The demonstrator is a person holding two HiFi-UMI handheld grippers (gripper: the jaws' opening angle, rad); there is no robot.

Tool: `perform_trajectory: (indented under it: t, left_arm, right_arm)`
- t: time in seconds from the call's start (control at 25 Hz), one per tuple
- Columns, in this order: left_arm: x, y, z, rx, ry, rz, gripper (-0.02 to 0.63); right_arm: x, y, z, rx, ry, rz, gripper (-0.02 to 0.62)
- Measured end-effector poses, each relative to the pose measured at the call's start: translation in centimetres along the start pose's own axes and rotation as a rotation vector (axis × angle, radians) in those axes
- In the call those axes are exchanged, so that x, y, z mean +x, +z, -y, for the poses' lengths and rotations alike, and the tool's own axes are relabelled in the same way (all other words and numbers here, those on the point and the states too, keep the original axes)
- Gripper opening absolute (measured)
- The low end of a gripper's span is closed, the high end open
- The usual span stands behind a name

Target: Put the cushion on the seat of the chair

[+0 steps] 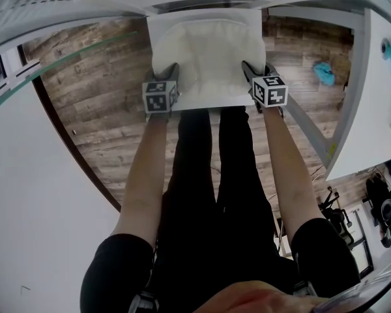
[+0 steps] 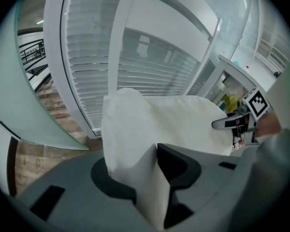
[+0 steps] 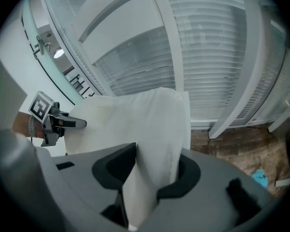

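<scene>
A cream-white cushion (image 1: 205, 51), roughly square with puffy rounded corners and a soft matte cover, is seen spread over the seat (image 1: 208, 101). As far as the head view shows, it rests on this smooth, flat white slab, and a narrow front strip of the slab is left bare below the cushion's near edge.

The near left corner is taken by the left gripper (image 1: 171, 72) and the near right corner by the right gripper (image 1: 251, 70). In the left gripper view the corner of the cushion (image 2: 174, 120) is folded and squeezed into the gap of the left gripper (image 2: 140, 166). The dark curved jaws are partly apart, and both are touched by the fabric. In the right gripper view the padding (image 3: 130, 115) is narrowed in the same way between the jaws of the right gripper (image 3: 152, 166), and it bulges wider above them. Both grippers are thus pinching the cushion.

Each gripper is made of smooth grey plastic. Around the chair a floor (image 1: 98, 103) of rough-grained brown planks is laid, and a crumpled teal cloth (image 1: 324, 72) lies on it at the right. Behind the cushion, horizontal slatted blinds (image 2: 101, 57) are set in glossy white frames.
</scene>
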State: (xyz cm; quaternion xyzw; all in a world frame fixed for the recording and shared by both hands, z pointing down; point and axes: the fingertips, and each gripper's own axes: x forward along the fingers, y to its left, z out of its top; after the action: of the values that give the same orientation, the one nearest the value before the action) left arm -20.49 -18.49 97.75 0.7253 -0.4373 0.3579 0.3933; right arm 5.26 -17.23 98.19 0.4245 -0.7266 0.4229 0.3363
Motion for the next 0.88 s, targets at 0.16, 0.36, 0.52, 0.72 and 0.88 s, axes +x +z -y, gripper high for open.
perform_trajectory:
  t: [0.16, 0.36, 0.52, 0.72, 0.88]
  left_arm:
    - [0.3, 0.0, -0.3, -0.007, 0.009, -0.011, 0.198]
    - [0.5, -0.6, -1.2, -0.024, 0.04, -0.013, 0.233]
    - [0.6, -0.2, -1.5, -0.027, 0.064, -0.024, 0.266]
    - [0.2, -0.1, -2.5, -0.018, 0.113, -0.026, 0.31]
    - [-0.4, -0.4, -3.7, -0.021, 0.153, -0.046, 0.358]
  right_arm:
    - [0.4, -0.8, 1.2, 0.021, -0.031, -0.038, 0.185]
    - [0.6, -1.5, 2.5, 0.015, -0.074, -0.047, 0.243]
    - [0.4, -1.8, 3.4, 0.023, -0.096, -0.067, 0.267]
    - [-0.5, -2.0, 4.5, 0.031, -0.127, -0.082, 0.291]
    - [-1.1, -1.8, 4.9, 0.024, -0.135, -0.076, 0.291]
